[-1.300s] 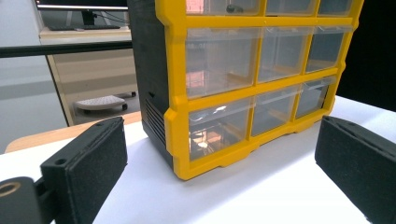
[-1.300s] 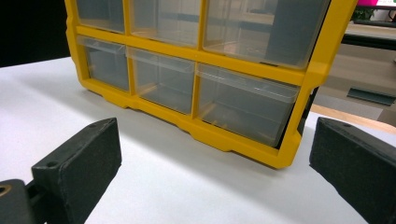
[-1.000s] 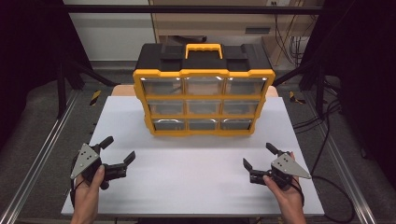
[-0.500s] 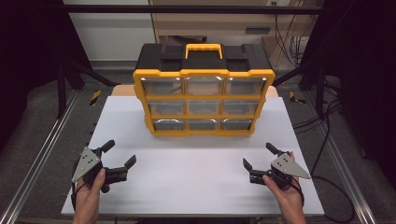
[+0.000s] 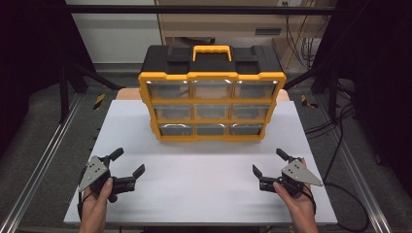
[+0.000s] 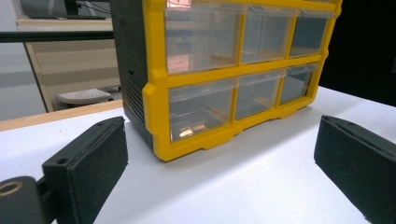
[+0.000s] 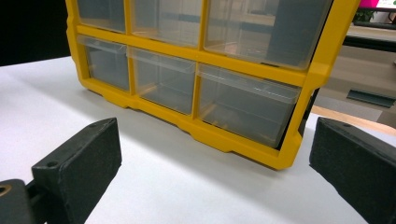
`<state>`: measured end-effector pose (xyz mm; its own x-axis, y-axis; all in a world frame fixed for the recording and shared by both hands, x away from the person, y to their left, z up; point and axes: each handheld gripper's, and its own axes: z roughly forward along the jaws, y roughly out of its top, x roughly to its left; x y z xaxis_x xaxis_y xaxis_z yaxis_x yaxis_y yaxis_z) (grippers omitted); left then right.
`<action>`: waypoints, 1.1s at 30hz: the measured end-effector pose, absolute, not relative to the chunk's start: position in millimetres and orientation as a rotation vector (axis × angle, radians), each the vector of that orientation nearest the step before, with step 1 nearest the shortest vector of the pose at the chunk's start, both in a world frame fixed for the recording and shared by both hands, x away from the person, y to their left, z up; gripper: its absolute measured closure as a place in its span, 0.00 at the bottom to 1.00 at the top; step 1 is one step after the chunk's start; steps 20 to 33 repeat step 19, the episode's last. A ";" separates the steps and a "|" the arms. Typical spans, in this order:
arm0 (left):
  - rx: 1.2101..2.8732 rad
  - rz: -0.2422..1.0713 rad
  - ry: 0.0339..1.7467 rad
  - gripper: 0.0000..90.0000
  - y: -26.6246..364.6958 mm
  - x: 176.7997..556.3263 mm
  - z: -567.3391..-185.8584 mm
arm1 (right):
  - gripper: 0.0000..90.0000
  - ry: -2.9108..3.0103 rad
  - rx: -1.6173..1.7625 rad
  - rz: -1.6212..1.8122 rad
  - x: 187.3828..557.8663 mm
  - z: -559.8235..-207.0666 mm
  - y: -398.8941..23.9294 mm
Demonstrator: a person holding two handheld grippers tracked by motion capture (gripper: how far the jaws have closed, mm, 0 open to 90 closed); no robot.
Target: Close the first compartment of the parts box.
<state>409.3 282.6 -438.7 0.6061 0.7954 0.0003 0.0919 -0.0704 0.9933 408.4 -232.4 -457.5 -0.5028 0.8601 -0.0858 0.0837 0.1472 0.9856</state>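
A yellow-and-black drawer organizer (image 5: pixel 212 94) stands at the far middle of the white tabletop (image 5: pixel 204 184). The left gripper (image 5: pixel 127 168) and right gripper (image 5: pixel 270 163) hover near, fingers spread, empty — a hard pull on one clear drawer could tip or slide the cabinet.

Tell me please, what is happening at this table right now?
A person sits at a white table with a two-jaw gripper in each hand. The left gripper and the right gripper both rest near the front edge, jaws open and holding nothing. Both point toward a yellow and black organizer with nine clear drawers, which stands at the back of the table. All its drawers look closed, and neither gripper touches it.
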 end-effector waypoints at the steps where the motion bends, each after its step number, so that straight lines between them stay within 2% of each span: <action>1: 1.556 0.683 0.767 0.03 281.7 409.2 -439.1 | 0.03 1.735 0.910 1.422 408.4 -457.6 -232.3; 33: 1.576 0.647 0.747 0.03 266.7 408.4 -447.8 | 0.03 1.740 0.905 1.482 409.9 -462.3 -225.8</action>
